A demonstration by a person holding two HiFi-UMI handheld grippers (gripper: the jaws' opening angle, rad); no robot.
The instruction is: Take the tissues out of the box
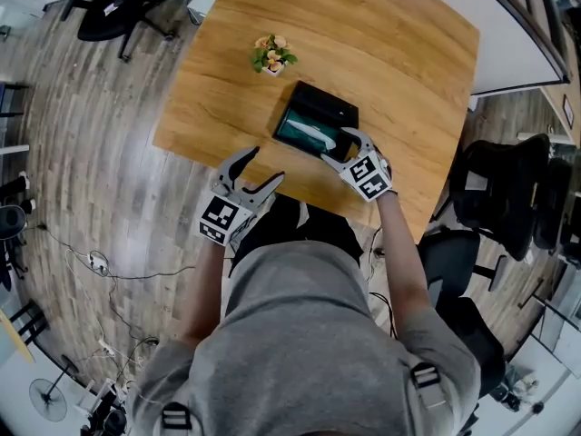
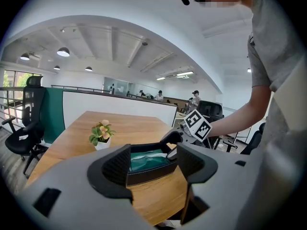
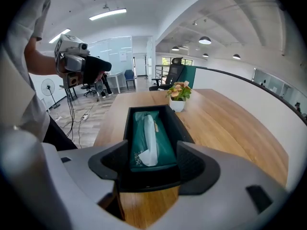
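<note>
The left gripper [image 1: 261, 166] hangs off the near edge of the wooden table [image 1: 390, 53], its jaws spread wide with nothing between them. In its own view the black tissue box [image 2: 148, 172] lies ahead of it, clear of both jaws. A small pot of flowers [image 2: 101, 134] stands further out and to that claw's left. The box holds a green tissue pack [image 3: 165, 150], and a white tissue [image 3: 149, 138] lies partway out of the slot along its top. The right gripper [image 3: 153, 164] is at the near short end of the box, jaws likewise apart and pinching nothing. The box end sits just ahead of and below its gap, and the loose tissue tip is straight in front, slightly to its left.

The step in hand looks like the reach for that tissue. To do it well, the right claw should tip down and centre the loose flap between its pads, closing on paper alone, not on the pack's film or the box wall. It should then draw up along the line of the slot, gently, since the sheet would likely tear. The box looks light, so the left claw could pin its rim to stop it lifting
</note>
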